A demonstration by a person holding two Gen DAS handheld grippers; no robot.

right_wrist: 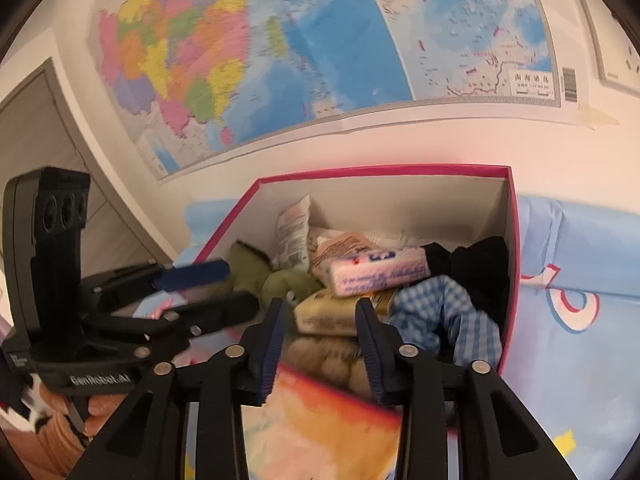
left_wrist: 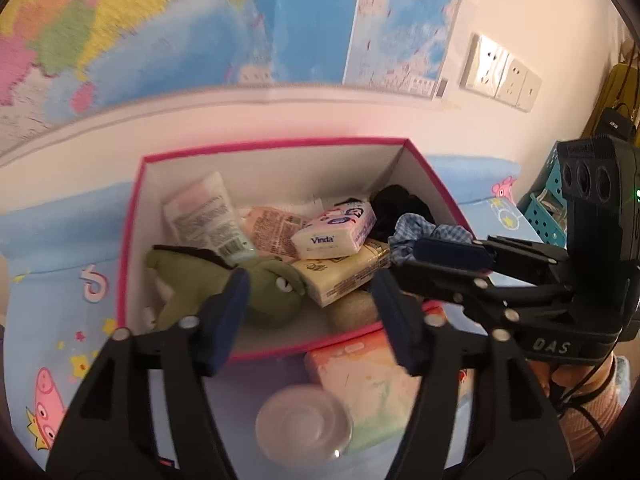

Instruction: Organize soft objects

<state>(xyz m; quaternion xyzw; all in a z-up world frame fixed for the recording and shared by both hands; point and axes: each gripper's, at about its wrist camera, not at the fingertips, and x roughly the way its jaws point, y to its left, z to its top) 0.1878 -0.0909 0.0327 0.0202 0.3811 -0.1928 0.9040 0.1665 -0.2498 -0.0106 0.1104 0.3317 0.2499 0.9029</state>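
**Both grippers at the near edge of the pink box**

The left gripper (left_wrist: 310, 312) has its jaws wide apart and holds nothing; the green plush toy (left_wrist: 256, 292) lies past them inside the pink box (left_wrist: 128, 240). The right gripper (right_wrist: 320, 344) stands narrower, also with nothing pressed between its pads, above an orange-and-white tissue pack (right_wrist: 320, 432) lying in front of the box. Inside the box are a Vinda tissue pack (left_wrist: 336, 232), a yellow pack (left_wrist: 344, 276) under it, a white tube (left_wrist: 208, 216), a blue checked cloth (right_wrist: 444, 320) and a black cloth (right_wrist: 476, 268). The box stands on a light blue cartoon-printed cover (left_wrist: 52, 272). A map (right_wrist: 280, 40) hangs on the wall.
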